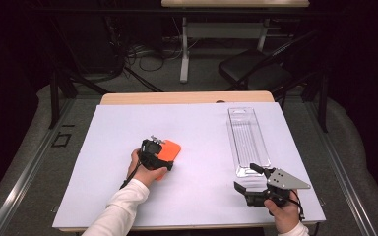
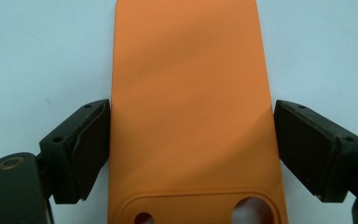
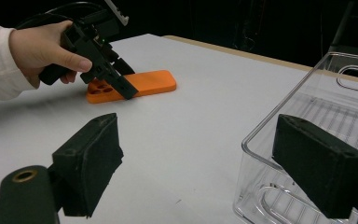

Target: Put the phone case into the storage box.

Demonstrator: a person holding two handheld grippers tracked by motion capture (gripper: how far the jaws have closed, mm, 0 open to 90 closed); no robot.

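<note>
Currently straddling the orange phone case (image 2: 193, 107) with the left gripper (image 2: 191, 149), jaws spread along both long edges, ready to pinch; case flat on the white table cover (image 1: 202, 147). Right gripper (image 3: 214, 163) spread, empty, beside the clear plastic bin (image 3: 307, 107), likely the destination.

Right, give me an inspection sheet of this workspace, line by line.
Surface: wooden table under a white sheet, flat.
Job's things: orange phone case lying flat, back up; clear plastic bin, nothing seen inside.
Clutter: nothing seen.
Grippers: left gripper open, jaws either side of the case, left jaw at its edge; right gripper open, one jaw over the bin's near rim.
Cables: tangle on the floor beyond the table.
Surroundings: dark room, black chair, second table's leg.
</note>
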